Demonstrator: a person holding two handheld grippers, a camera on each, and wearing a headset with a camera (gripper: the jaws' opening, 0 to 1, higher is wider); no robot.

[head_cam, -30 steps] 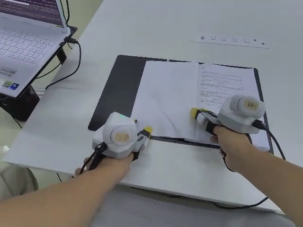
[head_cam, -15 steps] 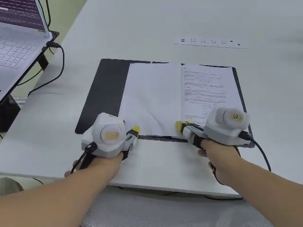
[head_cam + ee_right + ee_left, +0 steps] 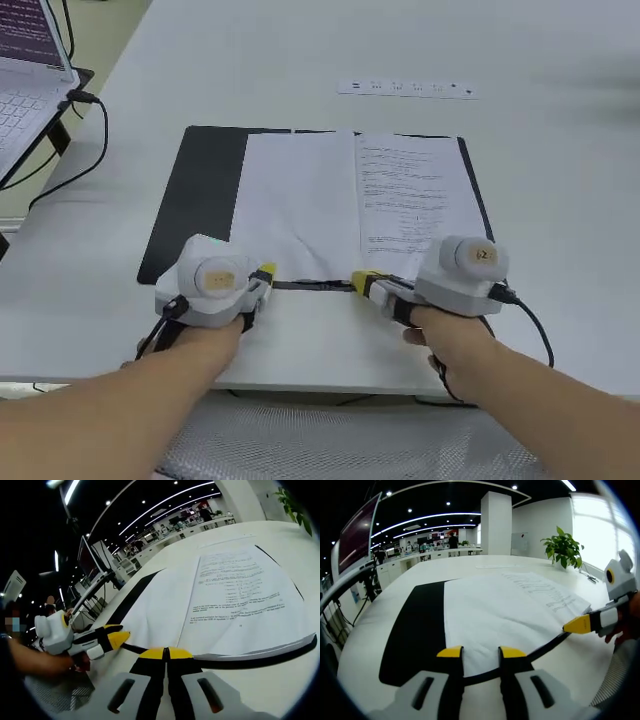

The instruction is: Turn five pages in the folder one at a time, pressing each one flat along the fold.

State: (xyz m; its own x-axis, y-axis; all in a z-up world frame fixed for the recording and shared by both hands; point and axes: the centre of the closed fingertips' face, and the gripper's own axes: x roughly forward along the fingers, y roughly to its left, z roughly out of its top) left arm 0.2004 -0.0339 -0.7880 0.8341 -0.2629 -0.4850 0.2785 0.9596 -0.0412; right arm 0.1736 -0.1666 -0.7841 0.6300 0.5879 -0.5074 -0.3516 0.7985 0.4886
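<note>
The folder (image 3: 195, 190) lies open and flat on the smooth white table (image 3: 560, 200). It has a matte black rectangular cover, a blank, faintly creased left page (image 3: 295, 205) and a printed right page (image 3: 410, 190). Table surface is free on all four sides; a power strip (image 3: 405, 88) lies beyond the far edge.

The left gripper (image 3: 481, 652) rests at the near edge, jaws parted by a narrow gap. The right gripper (image 3: 165, 653) sits at the foot of the fold, tips pressed together. A second ago it was over the printed page; it is now at the near edge.
</note>
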